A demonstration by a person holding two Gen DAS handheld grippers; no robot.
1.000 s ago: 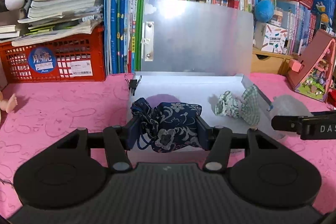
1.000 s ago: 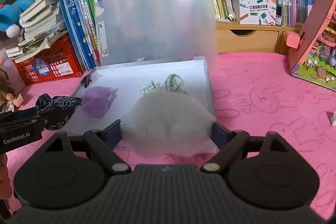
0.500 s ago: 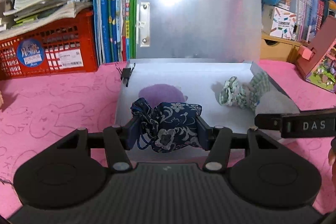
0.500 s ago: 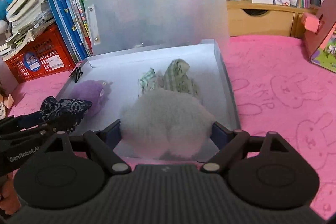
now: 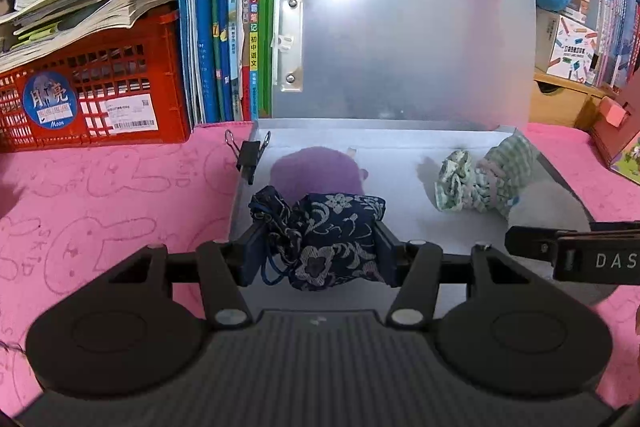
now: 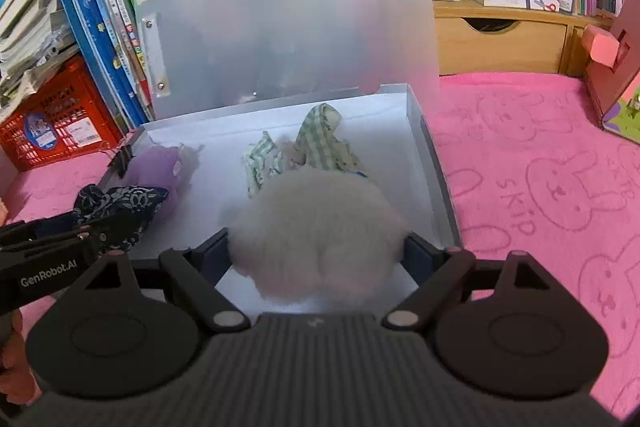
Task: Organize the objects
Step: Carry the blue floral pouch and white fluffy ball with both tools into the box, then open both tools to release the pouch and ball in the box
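Box, translucent with its lid standing open, lies straight ahead of both grippers. Right gripper clamps a white fluffy pompom over the box's near right corner. Left gripper grips a navy floral drawstring pouch, purple pompom just beyond, green checked pouch to its right.

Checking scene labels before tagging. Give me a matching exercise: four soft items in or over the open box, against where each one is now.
Items:
1. navy floral pouch
2. white fluffy ball
3. purple fluffy ball
4. green checked cloth bundle

Places:
A. lying in the box, left side
B. clamped in the right gripper
C. lying in the box, toward its right wall
D. clamped in the left gripper

Pairs: 1-D, 2-B, 3-A, 4-C
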